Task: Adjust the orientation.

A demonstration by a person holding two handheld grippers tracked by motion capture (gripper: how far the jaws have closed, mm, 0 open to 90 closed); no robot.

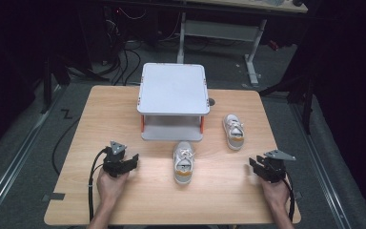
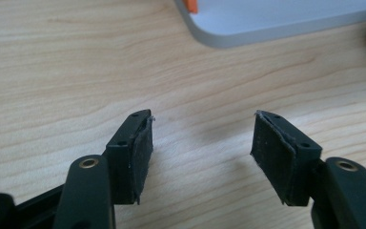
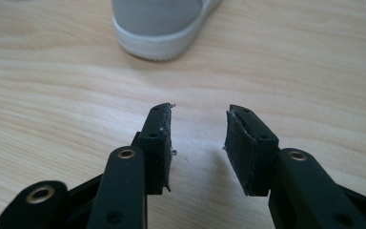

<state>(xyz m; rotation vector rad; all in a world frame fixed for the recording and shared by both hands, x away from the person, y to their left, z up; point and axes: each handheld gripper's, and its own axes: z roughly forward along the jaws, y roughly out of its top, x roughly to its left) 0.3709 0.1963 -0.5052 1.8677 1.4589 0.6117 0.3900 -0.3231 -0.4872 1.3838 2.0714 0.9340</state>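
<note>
Well, you held both grippers low over the wooden table point(image 1: 124, 205), and nothing sat between the fingers of either one. Your left gripper point(image 2: 202, 136) had its fingers wide; your right gripper point(image 3: 199, 131) had them narrower. One small grey shoe point(image 1: 183, 163) lay in the middle, the other shoe point(image 1: 234, 131) beside the white two-level rack point(image 1: 173, 90). You did best to grab a shoe by its soft sides, above the smooth white rubber sole.

Wooden table point(image 1: 124, 109) bears a grey stand point(image 1: 173, 90); two shoes point(image 1: 184, 162) beside it
</note>
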